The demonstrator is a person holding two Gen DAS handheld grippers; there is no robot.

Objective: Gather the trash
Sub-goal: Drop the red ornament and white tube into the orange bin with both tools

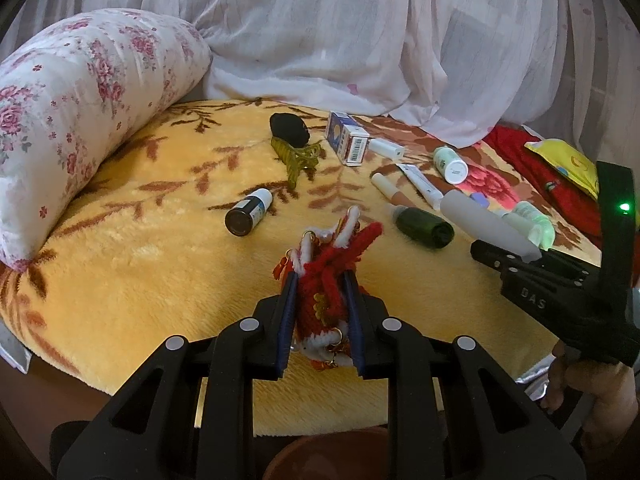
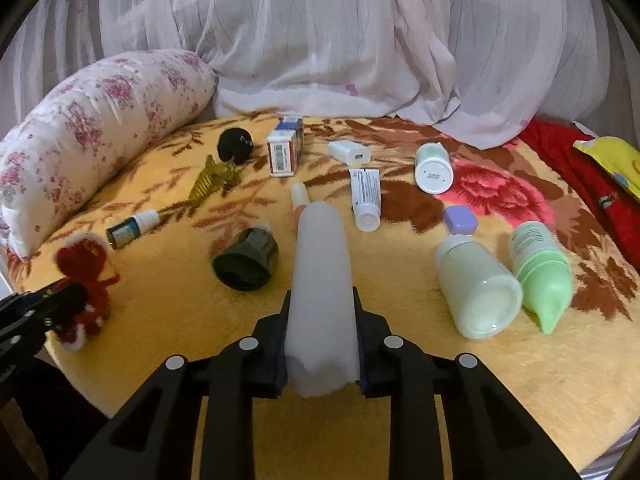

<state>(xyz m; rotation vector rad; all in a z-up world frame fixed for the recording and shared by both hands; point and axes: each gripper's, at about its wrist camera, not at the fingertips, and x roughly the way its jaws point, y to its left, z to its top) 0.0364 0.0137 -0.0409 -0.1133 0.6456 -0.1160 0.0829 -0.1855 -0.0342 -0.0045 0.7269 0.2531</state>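
My left gripper (image 1: 320,280) is shut on a red and white pipe-cleaner ornament (image 1: 332,260), held above the yellow blanket (image 1: 140,260); it also shows in the right wrist view (image 2: 86,276) at the left edge. My right gripper (image 2: 322,296) is shut on a frosted white tube (image 2: 322,280), also seen in the left wrist view (image 1: 486,222). Loose items lie on the blanket: a dark green bottle (image 2: 246,260), a small dropper bottle (image 2: 132,228), a white squeeze tube (image 2: 365,196), a carton (image 2: 285,150), and pale green bottles (image 2: 476,288).
A floral bolster pillow (image 2: 92,136) lies along the left. White curtains (image 2: 320,40) hang behind. A black ball (image 2: 235,144), a yellow-green toy (image 2: 212,178), a red cloth (image 2: 592,184) and a yellow packet (image 2: 612,160) are also on the bed. A brown bowl rim (image 1: 332,456) shows below my left gripper.
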